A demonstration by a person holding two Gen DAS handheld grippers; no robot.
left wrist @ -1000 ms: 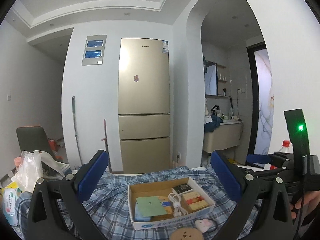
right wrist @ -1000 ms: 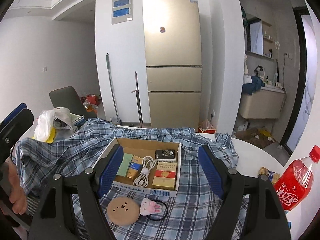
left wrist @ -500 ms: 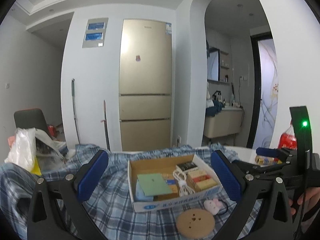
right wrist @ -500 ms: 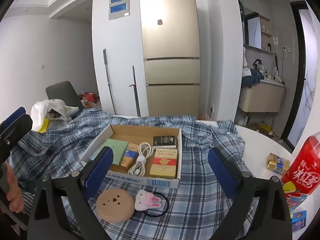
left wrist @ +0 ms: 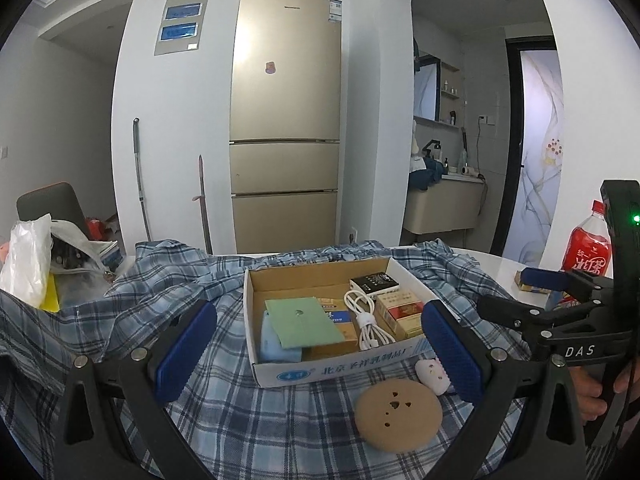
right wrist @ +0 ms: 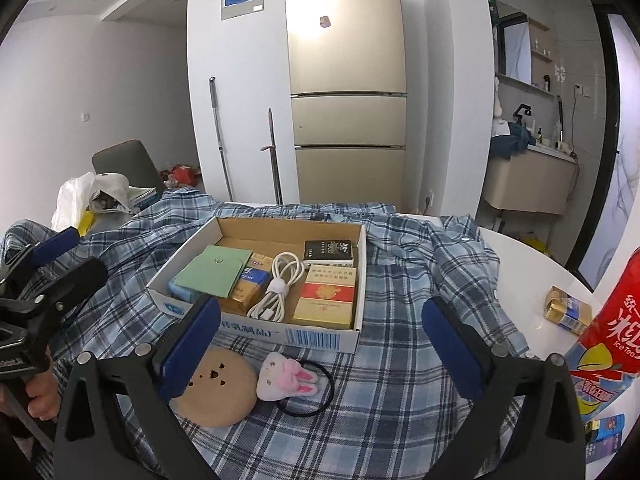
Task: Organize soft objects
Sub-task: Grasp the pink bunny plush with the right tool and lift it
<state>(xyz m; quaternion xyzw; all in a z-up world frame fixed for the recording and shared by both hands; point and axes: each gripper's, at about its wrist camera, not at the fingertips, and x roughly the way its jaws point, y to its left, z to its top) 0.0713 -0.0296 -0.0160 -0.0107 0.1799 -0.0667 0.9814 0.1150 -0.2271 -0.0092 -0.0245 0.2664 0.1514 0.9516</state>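
A blue plaid shirt (right wrist: 400, 280) lies spread over the table, rumpled at the back (left wrist: 160, 292). On it stands an open cardboard box (right wrist: 320, 338) holding small packs, a green card and a white cable. In front of the box lie a round tan pad (right wrist: 218, 388) and a white-and-pink bunny hair tie (right wrist: 286, 374). My right gripper (right wrist: 322, 320) hovers open above them, its jaws wide, nothing between the pads. My left gripper (left wrist: 318, 332) is open too, low before the box (left wrist: 340, 368), the pad (left wrist: 398, 416) and bunny (left wrist: 430, 372) near its right finger.
A red ice-tea bottle (right wrist: 616, 320) stands at the right on the bare white table (right wrist: 532, 264), with a small gold pack (right wrist: 566, 310) beside it. A white plastic bag (left wrist: 28, 264) and clutter sit at the far left. A fridge and a chair stand behind.
Both grippers have sunk toward the table and tipped down, so the box and shirt fill more of each view. The right gripper's jaws have spread wider.
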